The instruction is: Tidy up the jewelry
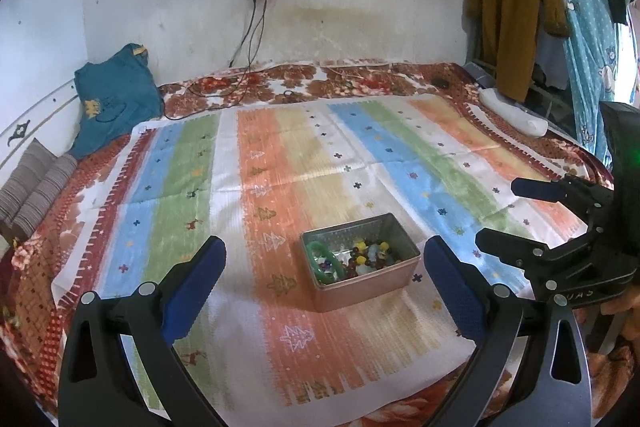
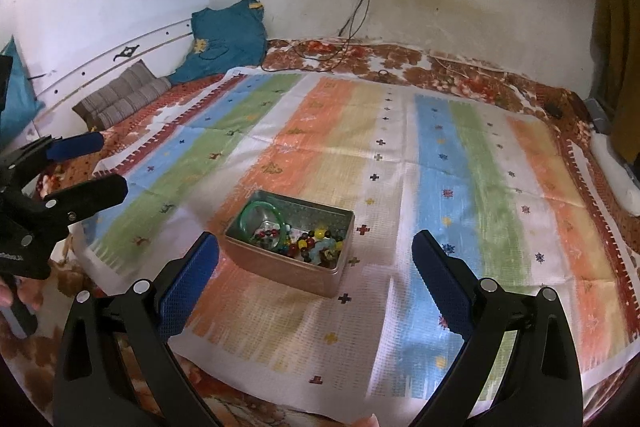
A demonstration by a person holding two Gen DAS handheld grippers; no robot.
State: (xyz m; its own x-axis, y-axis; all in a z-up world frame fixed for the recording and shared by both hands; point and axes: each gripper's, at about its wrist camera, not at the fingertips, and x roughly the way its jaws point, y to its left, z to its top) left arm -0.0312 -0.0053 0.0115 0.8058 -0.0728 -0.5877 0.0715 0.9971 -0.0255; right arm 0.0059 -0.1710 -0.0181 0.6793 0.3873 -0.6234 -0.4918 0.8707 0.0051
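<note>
Left wrist view looks down over a bed spread with a striped cloth [image 1: 280,155] in orange, yellow, blue, green and white bands. On an orange band sits a small rectangular metal tin [image 1: 368,283], open at the top, with a shiny embossed inside and pinkish outer walls. It holds a heap of mixed beads [image 1: 370,255] in yellow, dark red, pale blue and clear tones, and a green bangle [image 1: 326,261] leaning at the tin's left end. The left gripper [image 1: 324,287] hangs above the cloth with its blue-padded fingers spread wide, the tin showing between them but apart from both pads. The right gripper [image 1: 496,213] reaches in from the right edge, its fingers parted and holding nothing.

From the right wrist, the same tin [image 2: 280,267] lies just ahead of the right gripper [image 2: 316,279], nearer its left finger; the bangle [image 2: 262,217] stands up against the far corner. Behind, a teal garment [image 2: 224,39] slumps against the wall.
</note>
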